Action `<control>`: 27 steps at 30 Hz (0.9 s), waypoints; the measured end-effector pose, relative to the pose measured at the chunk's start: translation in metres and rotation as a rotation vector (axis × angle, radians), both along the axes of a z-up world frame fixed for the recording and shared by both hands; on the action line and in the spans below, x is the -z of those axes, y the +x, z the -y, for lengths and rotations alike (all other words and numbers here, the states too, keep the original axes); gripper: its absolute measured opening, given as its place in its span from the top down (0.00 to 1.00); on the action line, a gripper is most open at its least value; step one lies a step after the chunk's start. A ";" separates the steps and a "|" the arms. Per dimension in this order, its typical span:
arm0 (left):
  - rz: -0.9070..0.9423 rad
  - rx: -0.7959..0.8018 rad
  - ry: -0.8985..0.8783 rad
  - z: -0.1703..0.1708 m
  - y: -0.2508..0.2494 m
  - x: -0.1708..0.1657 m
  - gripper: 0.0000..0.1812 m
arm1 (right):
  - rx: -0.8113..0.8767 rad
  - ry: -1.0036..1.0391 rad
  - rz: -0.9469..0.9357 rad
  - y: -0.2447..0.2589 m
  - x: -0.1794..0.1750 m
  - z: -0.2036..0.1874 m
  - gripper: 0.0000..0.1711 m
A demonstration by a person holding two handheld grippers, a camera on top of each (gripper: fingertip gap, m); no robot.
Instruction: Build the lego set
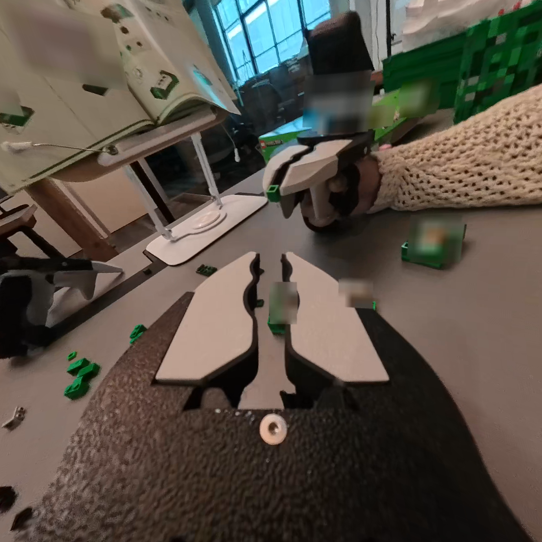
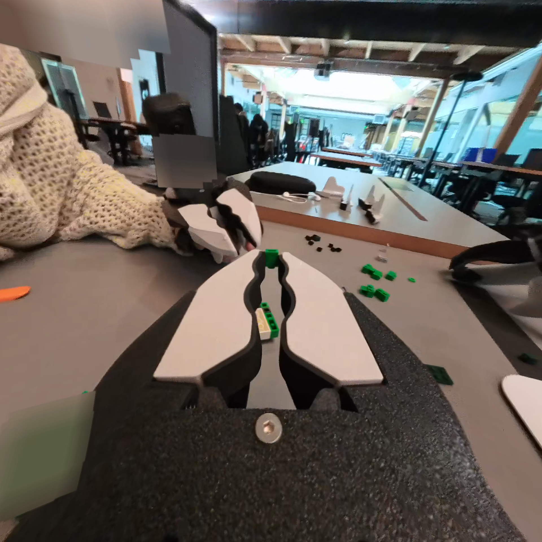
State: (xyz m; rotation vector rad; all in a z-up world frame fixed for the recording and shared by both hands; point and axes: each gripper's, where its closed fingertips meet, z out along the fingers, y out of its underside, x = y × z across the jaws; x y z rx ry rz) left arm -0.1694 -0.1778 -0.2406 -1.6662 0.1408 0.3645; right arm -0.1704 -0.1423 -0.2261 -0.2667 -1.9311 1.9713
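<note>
My right gripper [image 2: 271, 255] is shut on a small green brick [image 2: 271, 258] pinched at its fingertips, a little above the grey table [image 2: 88, 293]. It also shows in the left wrist view [image 1: 274, 195], with the brick [image 1: 274, 193] at its tip. Below its fingers a small green and white lego assembly [image 2: 267, 322] lies on the table. My left gripper [image 1: 271, 258] is slightly open and empty, low over the table, with that assembly [image 1: 276, 328] showing just beyond its fingers. The left gripper also shows in the right wrist view [image 2: 234, 225], close behind the held brick.
Loose green bricks [image 1: 80, 375] [image 2: 375, 281] and small black pieces [image 2: 322, 243] are scattered on the table. An instruction booklet [image 1: 88, 73] rests on a stand with a white base [image 1: 205, 225]. A spare gripper [image 1: 58, 281] lies at the table edge. Another green build [image 1: 422, 258] stands at the right. Left tips to right tips: about 5 cm.
</note>
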 end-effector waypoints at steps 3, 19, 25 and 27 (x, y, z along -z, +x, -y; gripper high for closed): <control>-0.021 0.021 0.004 -0.007 0.006 0.000 0.91 | -0.005 0.000 -0.047 0.005 -0.001 0.003 0.96; 0.047 0.130 0.072 -0.015 0.026 -0.009 0.92 | -0.108 0.092 -0.090 0.023 0.011 0.025 0.96; 0.015 0.152 0.075 -0.015 0.031 -0.009 0.94 | -0.163 0.108 -0.074 0.031 0.014 0.034 0.96; 0.012 0.162 0.075 -0.014 0.033 -0.009 0.94 | -0.165 0.117 -0.078 0.031 0.015 0.035 0.96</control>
